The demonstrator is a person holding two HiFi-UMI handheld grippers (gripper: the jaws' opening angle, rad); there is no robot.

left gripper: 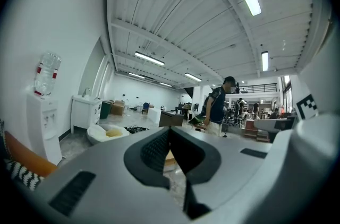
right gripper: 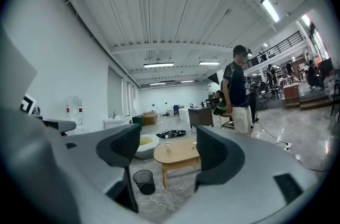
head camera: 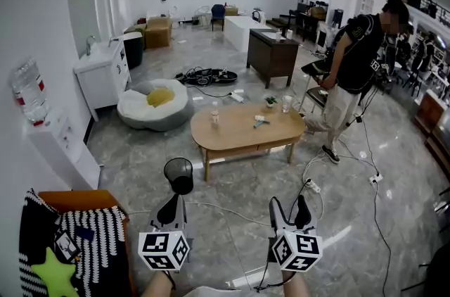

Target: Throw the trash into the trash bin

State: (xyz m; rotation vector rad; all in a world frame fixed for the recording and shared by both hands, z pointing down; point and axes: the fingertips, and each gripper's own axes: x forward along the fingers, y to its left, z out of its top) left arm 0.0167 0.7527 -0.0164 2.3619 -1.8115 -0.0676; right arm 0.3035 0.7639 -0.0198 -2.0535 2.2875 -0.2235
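Left tongs [head camera: 173, 200]: my jaws are together with nothing between them. They are held level and point toward the bin.
Right tongs [head camera: 289, 207]: my jaws stand apart and hold nothing. Through the gap I see bare floor and the table beyond.
Bin [head camera: 180, 174]: black mesh, upright on the floor. It is just ahead of my left tongs, between me and the table's left end, and apart from the table.
Table [head camera: 238, 135]: low, oval and wooden, past the bin in the middle of the room.
Trash: whatever it is lies on the table, well apart from both tongs. A bottle [head camera: 214, 115] stands near the left end and a cup [head camera: 287, 103] near the right. A small scrap [head camera: 261, 122] lies between them. They are too small for me to tell which is rubbish.
In the way: a white cable [head camera: 232, 212] runs across the floor between my tongs. Another cable leads to a plug strip [head camera: 313, 186] on the right. The floor between my left tongs and the bin shows nothing else.
Person [head camera: 355, 67]: stands past the table's right end, bent a little over a seat.
Left side: a chair [head camera: 79, 238] under a striped cloth is beside me. A water dispenser [head camera: 41, 121] stands at the wall, then a white cabinet [head camera: 103, 74]. A beanbag [head camera: 153, 105] lies near the table's left end.
Farther back: a heap of black cables [head camera: 207, 76] lies on the floor, with a dark desk [head camera: 273, 55] to its right.
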